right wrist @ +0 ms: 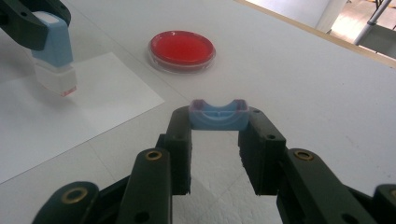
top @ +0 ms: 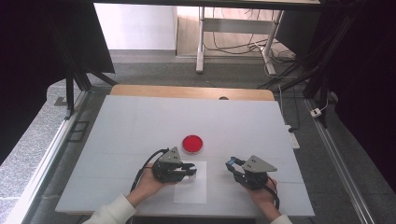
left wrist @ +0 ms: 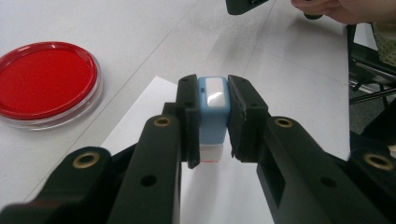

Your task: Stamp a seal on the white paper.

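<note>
The pale blue plastic stamp (left wrist: 213, 109), clamped tight in the left tool (left wrist: 212, 123) over the white paper sheet (top: 191, 186) near the red ink pad (top: 192, 144), could smudge if tilted, while the right tool (right wrist: 218, 135) pinches its blue cap (right wrist: 218, 115).

High view looks down from above; both gripper views sit low and close, sharing the red dish (left wrist: 44, 84).

I can read no writing anywhere: no words or numbers on the light blue plastic stamp (left wrist: 213, 112) in my left tongs (left wrist: 214, 122), on the light blue plastic cap (right wrist: 218, 117) in my right tongs (right wrist: 218, 140), on the round red ink pad (top: 192, 143), or on the white paper sheet (top: 196, 189).
</note>
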Tool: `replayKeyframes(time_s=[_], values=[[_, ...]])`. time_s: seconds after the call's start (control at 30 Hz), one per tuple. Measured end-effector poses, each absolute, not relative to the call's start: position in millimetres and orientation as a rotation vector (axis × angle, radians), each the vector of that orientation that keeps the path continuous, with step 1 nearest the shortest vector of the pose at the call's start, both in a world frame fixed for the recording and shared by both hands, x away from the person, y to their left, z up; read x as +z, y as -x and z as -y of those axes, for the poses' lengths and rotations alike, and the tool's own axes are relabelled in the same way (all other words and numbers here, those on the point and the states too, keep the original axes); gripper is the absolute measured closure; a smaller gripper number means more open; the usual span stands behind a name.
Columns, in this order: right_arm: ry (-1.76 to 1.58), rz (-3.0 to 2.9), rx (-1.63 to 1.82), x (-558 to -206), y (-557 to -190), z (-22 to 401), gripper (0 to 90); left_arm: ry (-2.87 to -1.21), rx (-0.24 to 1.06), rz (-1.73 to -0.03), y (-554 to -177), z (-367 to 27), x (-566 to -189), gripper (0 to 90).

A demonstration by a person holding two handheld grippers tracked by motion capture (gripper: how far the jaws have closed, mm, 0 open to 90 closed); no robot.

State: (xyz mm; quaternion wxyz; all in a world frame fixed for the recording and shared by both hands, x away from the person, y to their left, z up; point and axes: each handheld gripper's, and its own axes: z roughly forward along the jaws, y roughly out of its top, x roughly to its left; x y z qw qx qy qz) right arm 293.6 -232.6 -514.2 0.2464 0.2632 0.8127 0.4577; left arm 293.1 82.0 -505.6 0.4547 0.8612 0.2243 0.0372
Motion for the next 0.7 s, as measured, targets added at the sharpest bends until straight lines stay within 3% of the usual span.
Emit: replayKeyframes(time_s=[0.7], values=[[-0.718, -2.221, 1.247, -514.7, -293.9, 232.3, 64.7, -2.143, 0.081, -0.551, -293.4, -78.9, -516.2, 75.0]])
